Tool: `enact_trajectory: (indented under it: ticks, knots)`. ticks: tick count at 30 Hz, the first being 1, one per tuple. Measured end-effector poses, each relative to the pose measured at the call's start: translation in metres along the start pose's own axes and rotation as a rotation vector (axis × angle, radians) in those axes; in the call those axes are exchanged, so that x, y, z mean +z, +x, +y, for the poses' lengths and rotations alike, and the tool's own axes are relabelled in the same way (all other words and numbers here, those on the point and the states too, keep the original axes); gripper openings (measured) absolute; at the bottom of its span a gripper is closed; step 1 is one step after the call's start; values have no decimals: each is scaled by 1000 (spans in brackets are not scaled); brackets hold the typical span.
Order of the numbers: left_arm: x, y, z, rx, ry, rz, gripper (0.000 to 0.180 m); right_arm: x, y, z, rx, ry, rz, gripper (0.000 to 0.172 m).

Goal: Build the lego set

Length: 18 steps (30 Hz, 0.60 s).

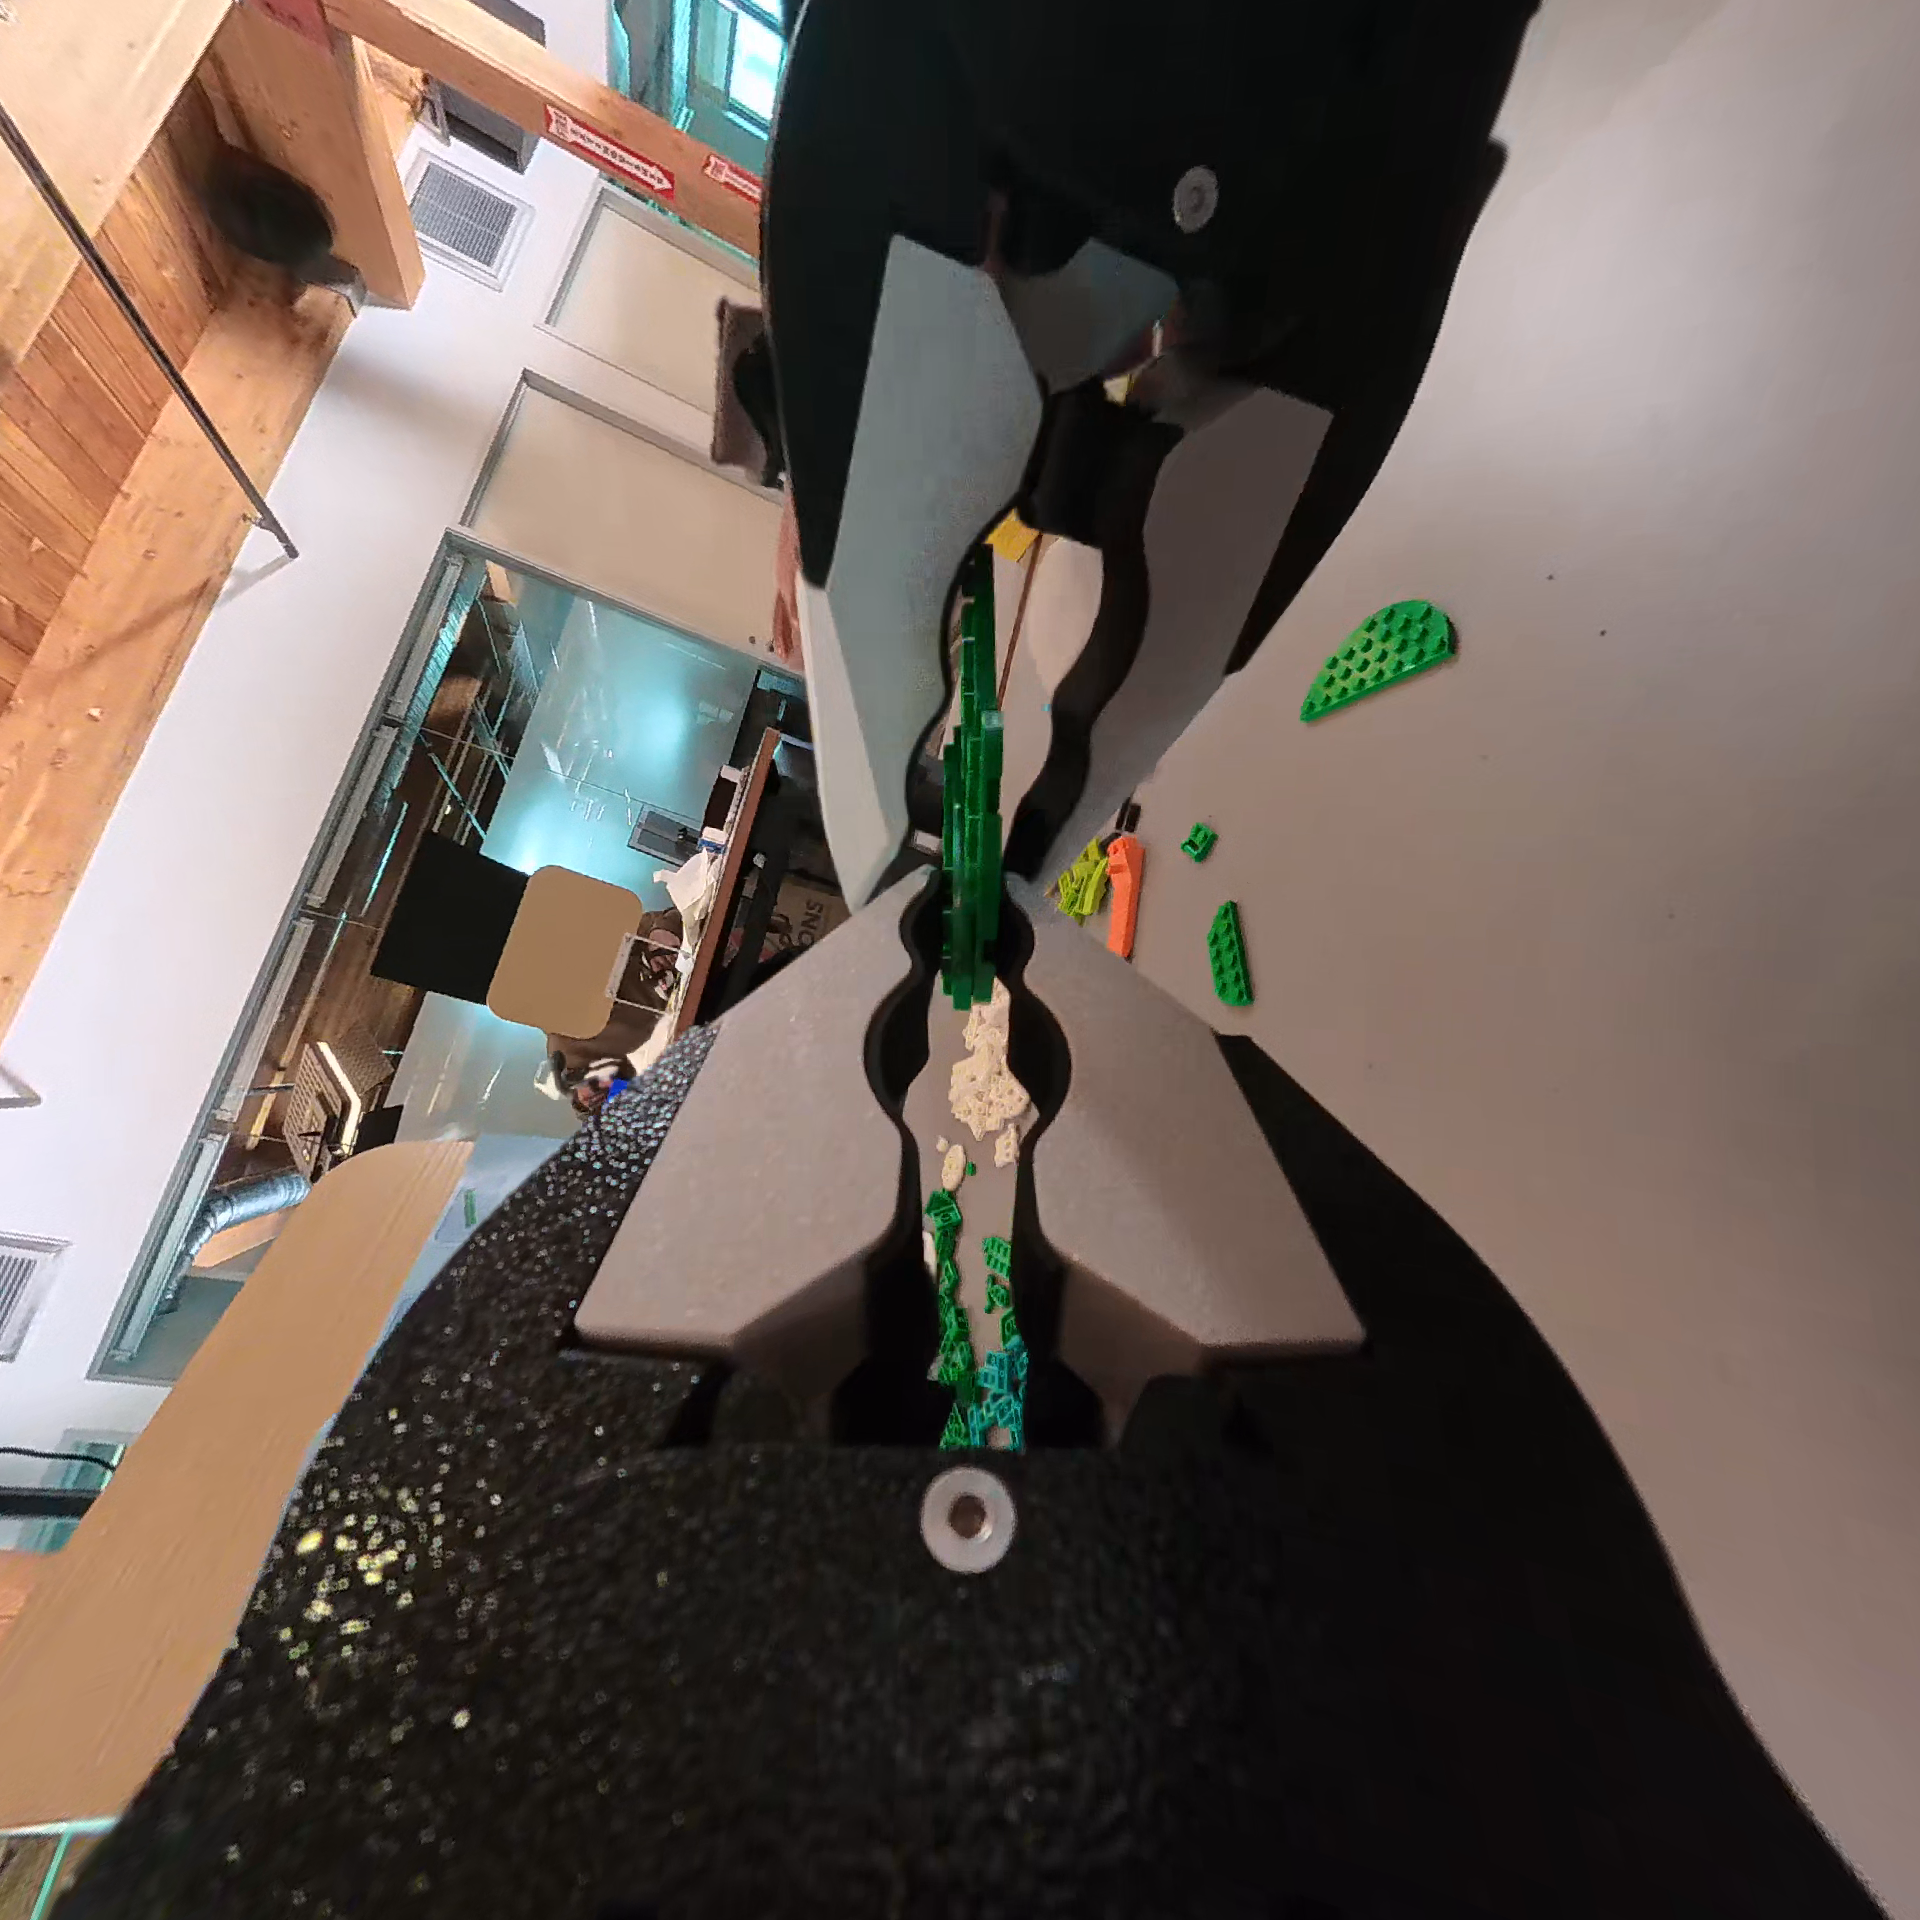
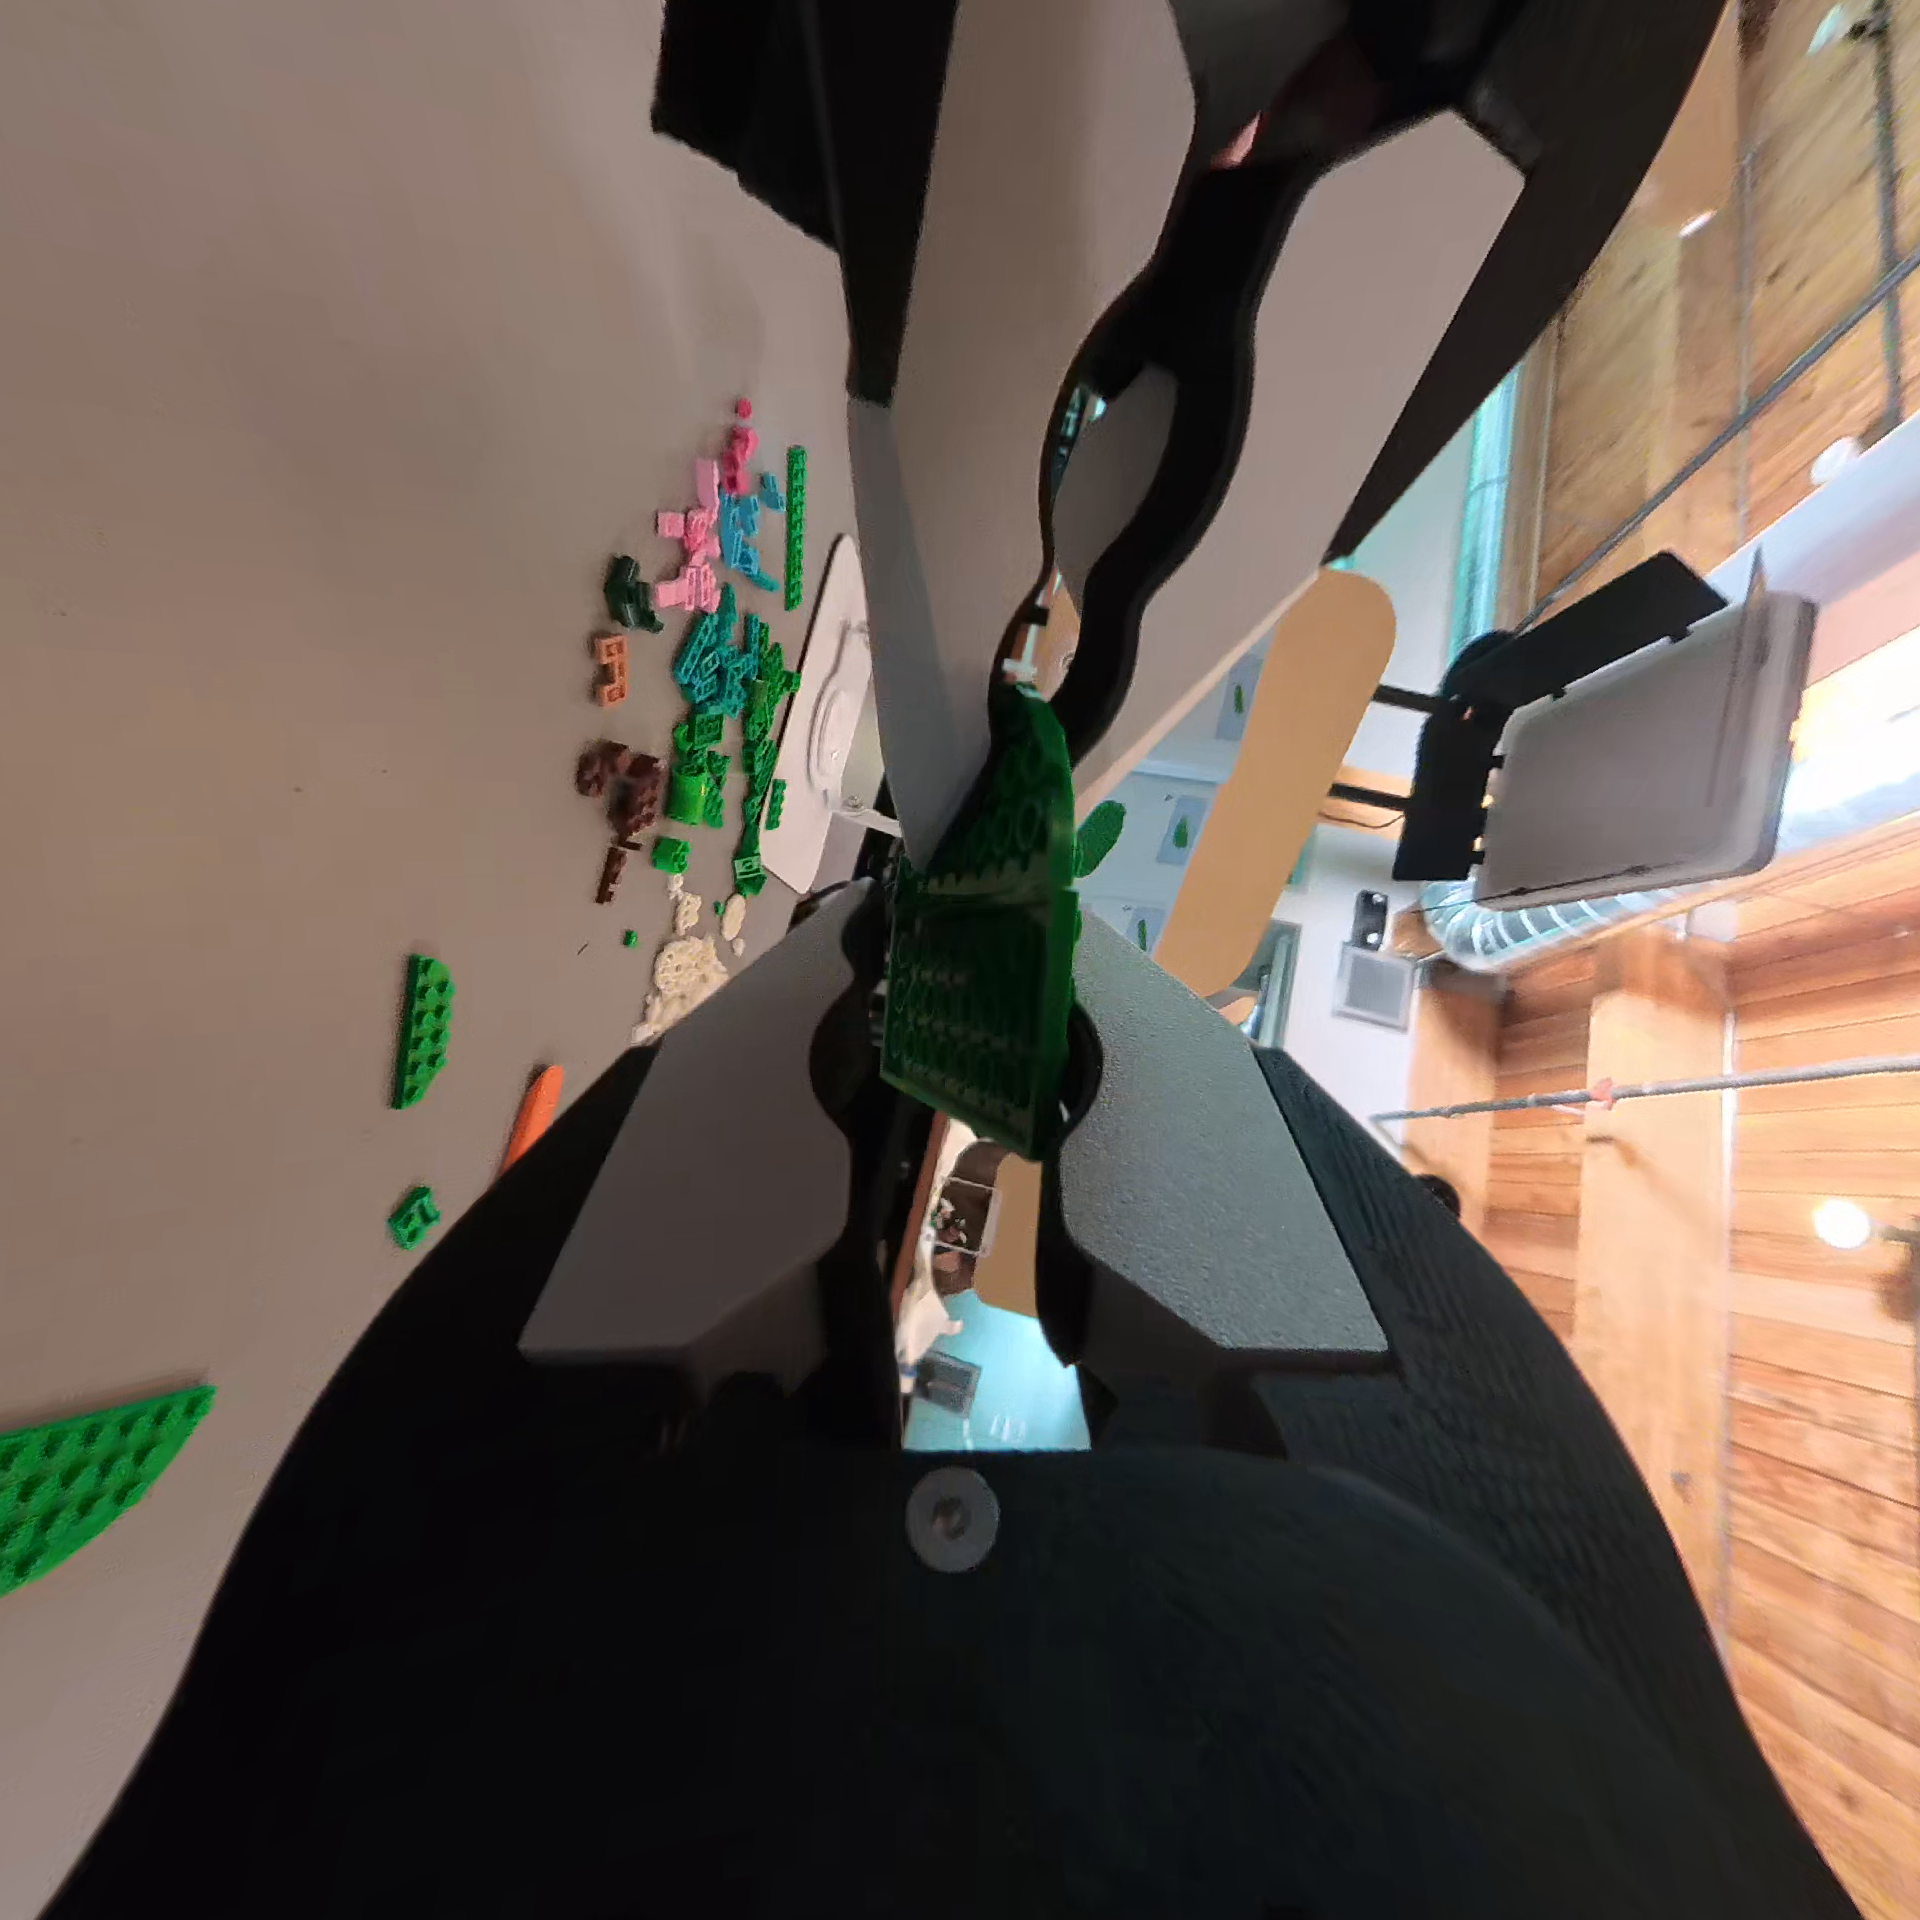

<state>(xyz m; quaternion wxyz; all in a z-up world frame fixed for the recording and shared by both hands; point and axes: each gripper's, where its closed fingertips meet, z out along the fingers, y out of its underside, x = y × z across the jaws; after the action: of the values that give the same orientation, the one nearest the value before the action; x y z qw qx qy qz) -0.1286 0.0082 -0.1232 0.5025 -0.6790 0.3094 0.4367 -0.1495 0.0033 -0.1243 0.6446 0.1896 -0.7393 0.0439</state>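
- Above the grey worktop [image 1: 1558,1039], a dark green studded plate assembly [image 1: 971,831] is held in the air between the two grippers, which face each other tip to tip.
- The left gripper [image 1: 971,904] is seen drawn in narrow, its grey fingers [image 1: 821,1039] pressed on the thin edge of the dark green studded plate assembly.
- The right gripper [image 2: 977,1039] is closed on the same assembly [image 2: 982,987], whose flat underside is turned to the right wrist view; a wider gap is kept between its fingers [image 2: 1153,1039].
- On the worktop, beside the left gripper, an orange piece [image 1: 1124,896], a lime green cluster [image 1: 1086,881], a small green piece [image 1: 1198,842] and a narrow green wedge plate [image 1: 1231,954] are laid near one another.
- A large green half-round plate [image 1: 1377,657] is set well apart from them.
- Heaps of white pieces [image 2: 686,971], green pieces [image 2: 717,748], teal pieces [image 2: 712,649], pink pieces [image 2: 698,540] and brown pieces [image 2: 620,784] are spread over the worktop in the right wrist view.
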Motion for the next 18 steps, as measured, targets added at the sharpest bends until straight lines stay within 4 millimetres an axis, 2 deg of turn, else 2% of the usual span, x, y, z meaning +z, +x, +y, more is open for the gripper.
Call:
enact_trajectory:
  ticks: [7, 8, 11, 15, 18]
  knots:
    - [0, 2, 1, 28, -5, 0, 5, 4, -3, 4, -18, -13, -21, 17]
    - [0, 1, 1, 38, -5, -8, 6, 4, -3, 5, -5, -14, -20, 9]
    - [1, 0, -1, 92, -15, -32, 9, 3, 1, 6, 60, 13, -10, 3]
    - [3, 3, 1, 126, -38, -33, 7, 5, -5, 6, 52, 2, -18, 6]
    - [3, -3, 1, 126, -38, -73, 5, 5, 1, 12, 10, -11, 62, 20]
